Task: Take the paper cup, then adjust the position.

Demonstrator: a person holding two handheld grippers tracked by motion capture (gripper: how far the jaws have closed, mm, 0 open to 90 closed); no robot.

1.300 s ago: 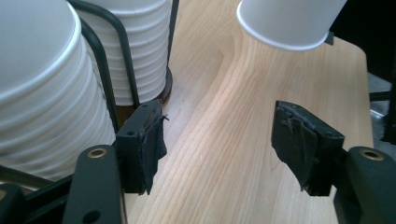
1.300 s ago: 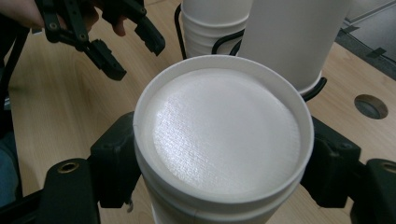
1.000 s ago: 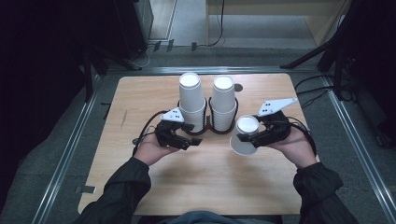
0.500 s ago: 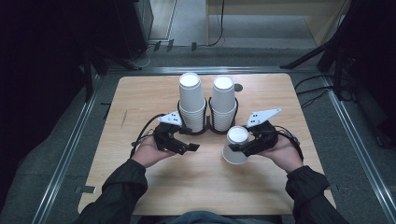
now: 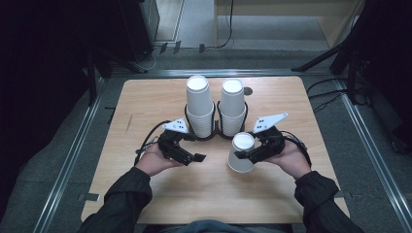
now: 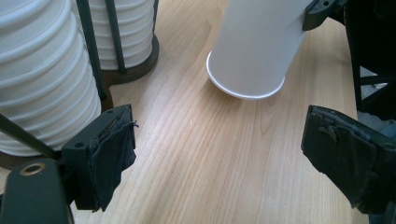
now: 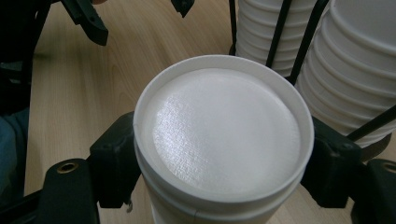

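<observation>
An upside-down white paper cup (image 5: 241, 154) is held tilted just in front of the cup holder, with my right gripper (image 5: 242, 147) shut on its upper part. In the right gripper view the cup's base (image 7: 224, 130) sits between the two black jaws. Its rim (image 6: 245, 89) is at or just above the wood; I cannot tell if it touches. My left gripper (image 5: 194, 148) rests to the cup's left, open. Its jaws have just been opening and nothing is between its pads (image 6: 112, 154).
Two tall stacks of upside-down white cups (image 5: 200, 104) (image 5: 232, 104) stand in a black wire holder (image 5: 215, 131) at the table's middle, close behind both grippers. The wooden table (image 5: 145, 107) has bare wood left, right and in front. Dark floor and metal rails surround it.
My right hand has come left and down with the cup, from beside the holder to low over the table. The left gripper's jaws stand wider apart than before.
</observation>
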